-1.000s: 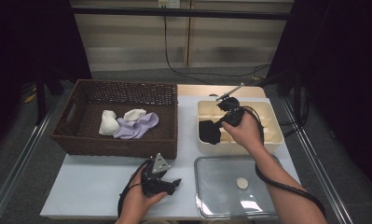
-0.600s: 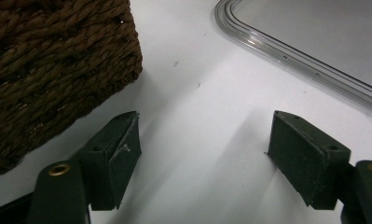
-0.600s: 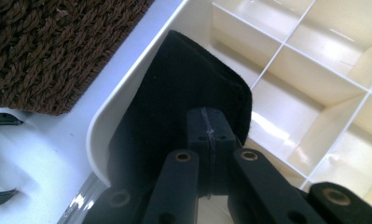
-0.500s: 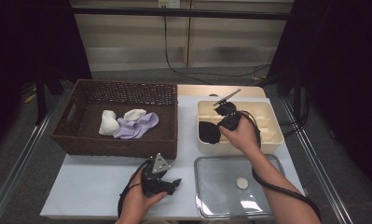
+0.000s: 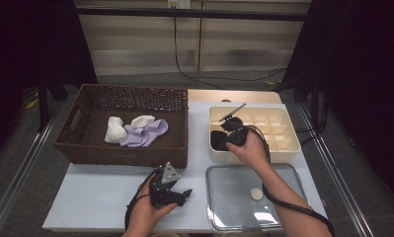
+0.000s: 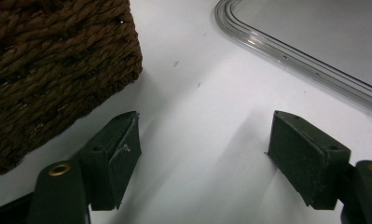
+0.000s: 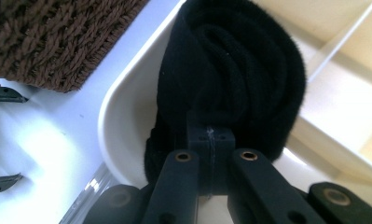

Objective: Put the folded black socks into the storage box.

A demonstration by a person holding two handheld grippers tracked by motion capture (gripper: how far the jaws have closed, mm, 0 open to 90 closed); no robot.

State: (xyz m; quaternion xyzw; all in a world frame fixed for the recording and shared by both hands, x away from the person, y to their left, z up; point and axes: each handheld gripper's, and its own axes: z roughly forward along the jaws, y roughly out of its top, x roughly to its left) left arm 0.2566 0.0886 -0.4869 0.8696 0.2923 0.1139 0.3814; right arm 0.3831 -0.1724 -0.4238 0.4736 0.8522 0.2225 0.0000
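A rolled black sock (image 5: 218, 140) lies in the front left compartment of the cream divided tray (image 5: 283, 148). My right gripper (image 5: 229, 129) points down into that compartment, shut, with its tips pushed against the sock. In the right gripper view the two jaws meet at the gripper tip (image 7: 210, 133), sunk in the black sock (image 7: 239, 70) beside the tray rim (image 7: 123, 116); I see no fabric between the pads. My left gripper (image 5: 184, 193) rests on the white table near the front edge. Its jaws stand wide apart with nothing in the gap of the gripper (image 6: 204, 158).
The brown wicker basket (image 5: 86, 148) at the left holds two white socks (image 5: 115, 131) and a purple sock (image 5: 147, 133). A clear lid (image 5: 234, 187) with a small round white knob (image 5: 256, 193) lies front right. The basket corner (image 6: 48, 70) and the lid edge (image 6: 314, 42) flank the left gripper.
My right gripper has sunk lower onto the black sock in the tray. The left gripper has stayed where it was.
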